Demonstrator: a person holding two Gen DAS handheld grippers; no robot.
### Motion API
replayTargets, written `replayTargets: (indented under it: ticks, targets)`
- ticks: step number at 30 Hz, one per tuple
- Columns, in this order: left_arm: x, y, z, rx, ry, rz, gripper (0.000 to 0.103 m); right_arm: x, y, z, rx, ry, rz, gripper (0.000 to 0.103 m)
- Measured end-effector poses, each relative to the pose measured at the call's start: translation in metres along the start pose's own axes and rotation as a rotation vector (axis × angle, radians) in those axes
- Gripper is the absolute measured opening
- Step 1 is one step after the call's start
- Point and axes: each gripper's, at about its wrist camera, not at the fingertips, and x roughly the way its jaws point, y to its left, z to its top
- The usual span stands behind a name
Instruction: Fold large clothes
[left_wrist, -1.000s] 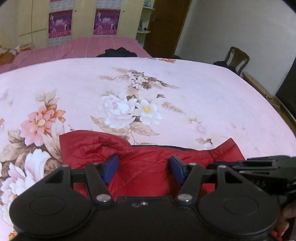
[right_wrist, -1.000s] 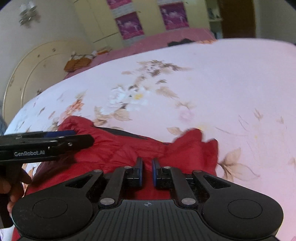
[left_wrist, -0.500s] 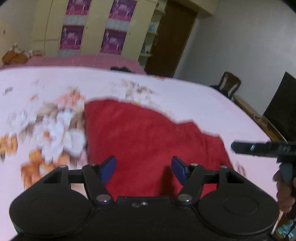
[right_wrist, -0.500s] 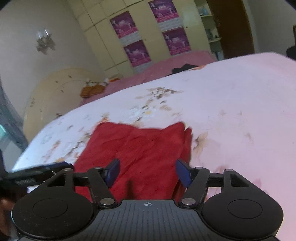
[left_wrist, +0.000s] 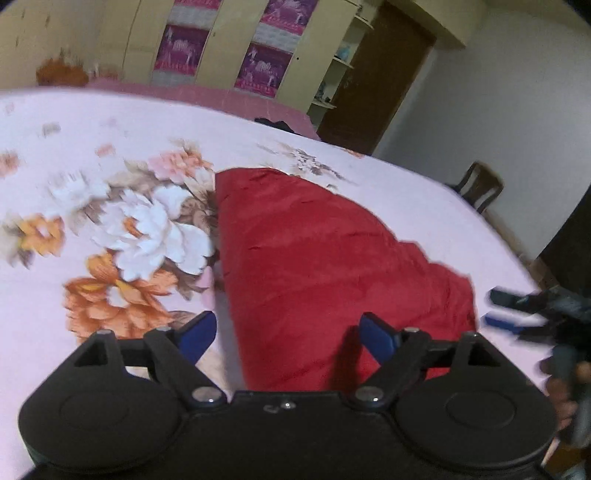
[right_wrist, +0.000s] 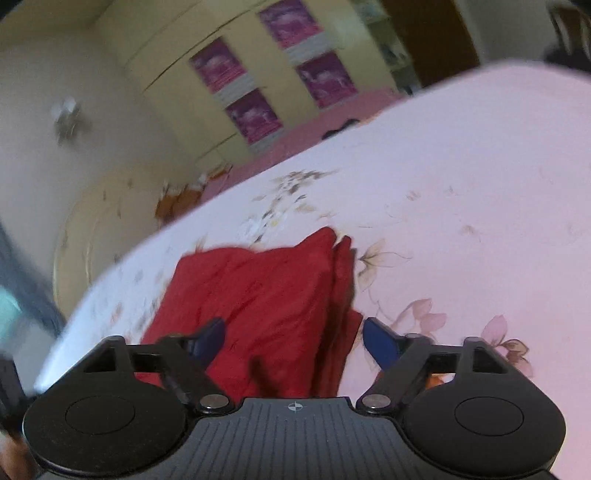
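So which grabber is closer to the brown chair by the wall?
The right gripper, I think. In the left view it sits off the red jacket's right edge, the side where the chair stands. The left gripper hangs over the jacket's near left part.

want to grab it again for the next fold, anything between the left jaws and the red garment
Nothing visible. The left gripper is open over the red garment on the floral bedsheet, with only air between.

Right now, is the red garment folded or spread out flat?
Folded. The red garment lies as a compact block on the floral bedsheet, stacked layer edges showing along its right side. Both grippers are open, off it.
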Motion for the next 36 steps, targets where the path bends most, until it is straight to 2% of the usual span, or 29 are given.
replayTargets:
  ticks: [3,6,9,10,12,13,18,22,24,26,29,31,36]
  targets:
    - [0.013,0.008,0.003,-0.110,0.018,-0.096,0.080,0.027,-0.026,0.011,0.137,0.039,0.053,0.080]
    - [0.022,0.012,0.002,-0.151,0.019,-0.114,0.080,0.045,-0.044,0.011,0.223,0.087,0.060,0.080]
    - [0.027,0.019,0.001,-0.183,0.024,-0.127,0.078,0.042,-0.053,0.009,0.247,0.085,0.070,0.079]
    - [0.028,0.021,0.001,-0.185,0.027,-0.129,0.078,0.041,-0.052,0.009,0.245,0.094,0.067,0.077]
    - [0.032,0.026,0.000,-0.193,0.040,-0.132,0.078,0.043,-0.050,0.011,0.237,0.135,0.068,0.062]
    - [0.033,0.028,-0.001,-0.198,0.046,-0.137,0.078,0.044,-0.048,0.010,0.241,0.157,0.075,0.059]
    - [0.042,0.038,-0.006,-0.248,0.065,-0.164,0.078,0.049,-0.051,0.009,0.276,0.181,0.085,0.055]
    - [0.047,0.044,-0.010,-0.302,0.062,-0.195,0.076,0.048,-0.054,0.006,0.296,0.197,0.123,0.036]
    - [0.045,0.040,-0.009,-0.292,0.050,-0.196,0.065,0.049,-0.054,0.003,0.295,0.189,0.138,0.026]
    - [0.042,0.031,-0.006,-0.253,0.047,-0.163,0.059,0.046,-0.050,0.001,0.272,0.170,0.152,0.019]
    - [0.034,0.011,0.000,-0.148,0.051,-0.080,0.056,0.035,-0.040,-0.001,0.219,0.129,0.141,0.017]
    - [0.037,0.003,0.001,-0.099,0.067,-0.036,0.057,0.043,-0.039,-0.004,0.197,0.141,0.108,0.017]
    - [0.032,-0.008,0.006,-0.048,0.068,0.003,0.053,0.041,-0.028,-0.002,0.168,0.127,0.075,0.017]
